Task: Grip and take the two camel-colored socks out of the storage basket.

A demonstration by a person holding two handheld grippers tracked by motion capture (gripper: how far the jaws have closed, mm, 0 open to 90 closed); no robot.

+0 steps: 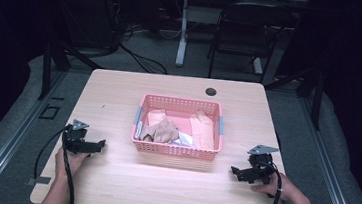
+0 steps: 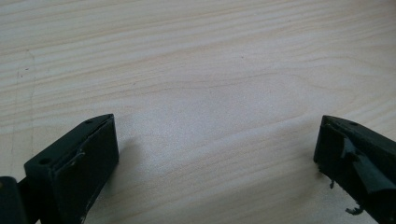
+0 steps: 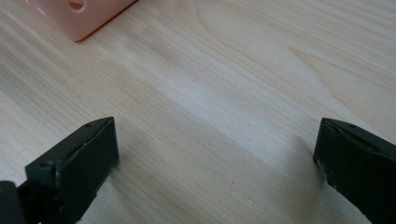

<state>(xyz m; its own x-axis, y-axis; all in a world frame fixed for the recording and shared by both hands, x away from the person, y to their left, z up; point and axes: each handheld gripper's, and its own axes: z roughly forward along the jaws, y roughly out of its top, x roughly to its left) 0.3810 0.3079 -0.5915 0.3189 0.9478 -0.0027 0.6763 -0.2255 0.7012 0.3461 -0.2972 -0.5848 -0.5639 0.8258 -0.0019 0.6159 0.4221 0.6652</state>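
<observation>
My left claw [image 1: 98,145] rests low on the pale wood-grain counter [image 1: 119,101], jaws spread wide on nothing. In the middle sits the pink perforated plastic basket [image 1: 177,151], holding soft crumpled tan and peach cloths [image 1: 165,129] with a bit of white beside them. My right claw [image 1: 236,171] rests near the basket's right corner, jaws likewise wide apart. I judge the work is only starting; next calls for reaching in to pinch one limp cloth.
</observation>
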